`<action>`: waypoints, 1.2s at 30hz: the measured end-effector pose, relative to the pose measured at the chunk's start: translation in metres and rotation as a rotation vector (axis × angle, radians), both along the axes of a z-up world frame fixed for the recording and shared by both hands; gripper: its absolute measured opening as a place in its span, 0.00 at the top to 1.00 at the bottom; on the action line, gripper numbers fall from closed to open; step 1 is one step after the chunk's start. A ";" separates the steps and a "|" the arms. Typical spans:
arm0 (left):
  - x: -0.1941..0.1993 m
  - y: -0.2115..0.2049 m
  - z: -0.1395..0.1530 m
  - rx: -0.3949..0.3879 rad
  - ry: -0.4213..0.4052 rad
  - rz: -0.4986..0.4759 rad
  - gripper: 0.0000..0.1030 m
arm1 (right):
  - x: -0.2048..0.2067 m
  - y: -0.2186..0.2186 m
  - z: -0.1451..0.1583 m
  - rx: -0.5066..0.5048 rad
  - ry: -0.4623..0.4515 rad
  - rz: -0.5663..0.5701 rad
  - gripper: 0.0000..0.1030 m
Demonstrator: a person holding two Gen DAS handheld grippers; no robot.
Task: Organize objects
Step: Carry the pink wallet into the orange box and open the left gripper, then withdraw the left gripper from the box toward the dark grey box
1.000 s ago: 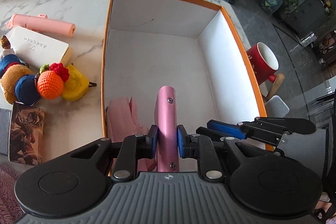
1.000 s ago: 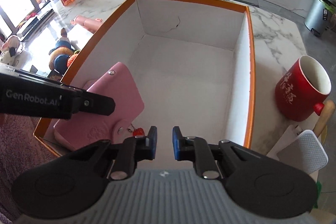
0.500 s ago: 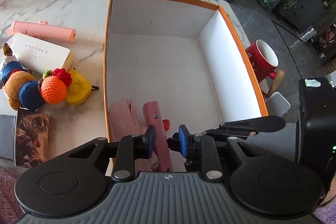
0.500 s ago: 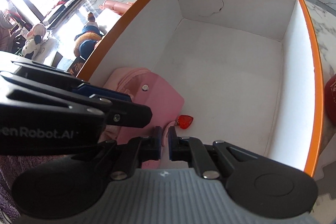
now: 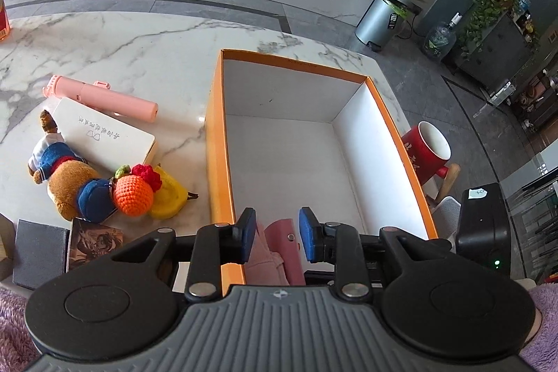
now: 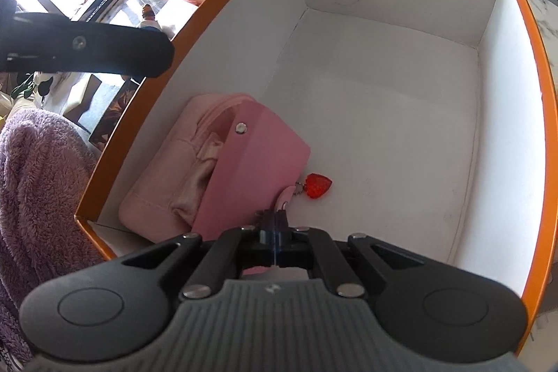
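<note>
1. Left wrist view: the left gripper (image 5: 275, 234) hangs above the near end of the box (image 5: 215, 162). Its jaws have just been opening and stand apart, pressing on nothing; the pink wallet (image 5: 283, 251) shows in the gap, lower down inside the box.
2. The box has an orange rim and white walls and stands on the marble table (image 5: 139, 65).
3. Left of the box lie a pink tube (image 5: 104, 96), a white case (image 5: 104, 138), a teddy (image 5: 64, 180), an orange crochet ball (image 5: 133, 194) and a yellow toy (image 5: 171, 197). The ball touches both the teddy and the yellow toy.
4. A red mug (image 5: 427, 152) stands just beside the box's right wall.
5. Right wrist view: the right gripper (image 6: 275, 225) has just been closing and its jaws are pressed together. They sit at the wallet's (image 6: 251, 169) near corner by the strap; whether they pinch it I cannot tell.
6. The wallet lies in the box's (image 6: 530, 33) near left corner, leaning on a pale pink pouch (image 6: 164, 190) against the left wall.
7. A red heart charm (image 6: 316, 185) hangs on a short chain from the wallet and rests on the box floor.
8. A purple fleece sleeve (image 6: 38, 183) shows outside the box at left.
</note>
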State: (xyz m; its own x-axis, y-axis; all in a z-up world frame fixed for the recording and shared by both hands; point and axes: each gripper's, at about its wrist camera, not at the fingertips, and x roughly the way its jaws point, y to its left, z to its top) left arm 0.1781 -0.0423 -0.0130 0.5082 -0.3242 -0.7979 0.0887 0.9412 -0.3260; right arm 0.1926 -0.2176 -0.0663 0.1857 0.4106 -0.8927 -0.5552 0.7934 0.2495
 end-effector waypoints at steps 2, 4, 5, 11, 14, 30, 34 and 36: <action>-0.003 0.003 -0.001 0.010 -0.004 -0.005 0.68 | -0.005 0.001 0.005 -0.009 -0.012 -0.013 0.97; -0.004 0.006 -0.003 0.011 -0.002 -0.008 0.68 | -0.011 0.003 0.010 -0.027 -0.027 -0.027 0.97; -0.005 0.008 -0.003 0.006 -0.001 -0.010 0.68 | -0.013 0.004 0.012 -0.036 -0.036 -0.034 0.97; -0.016 0.017 0.000 -0.007 -0.018 -0.006 0.67 | -0.033 0.001 0.035 -0.070 -0.127 -0.083 0.96; -0.023 0.025 0.003 -0.009 -0.030 0.005 0.66 | -0.042 -0.002 0.050 -0.072 -0.186 -0.122 0.96; -0.061 0.108 0.012 0.069 -0.097 0.116 0.65 | -0.080 0.042 0.098 0.161 -0.318 -0.173 0.90; -0.069 0.140 0.007 0.093 -0.084 0.172 0.63 | -0.083 0.072 0.098 0.203 -0.294 -0.125 0.89; -0.071 0.154 0.003 0.101 -0.073 0.199 0.62 | -0.084 0.088 0.095 0.208 -0.282 -0.097 0.83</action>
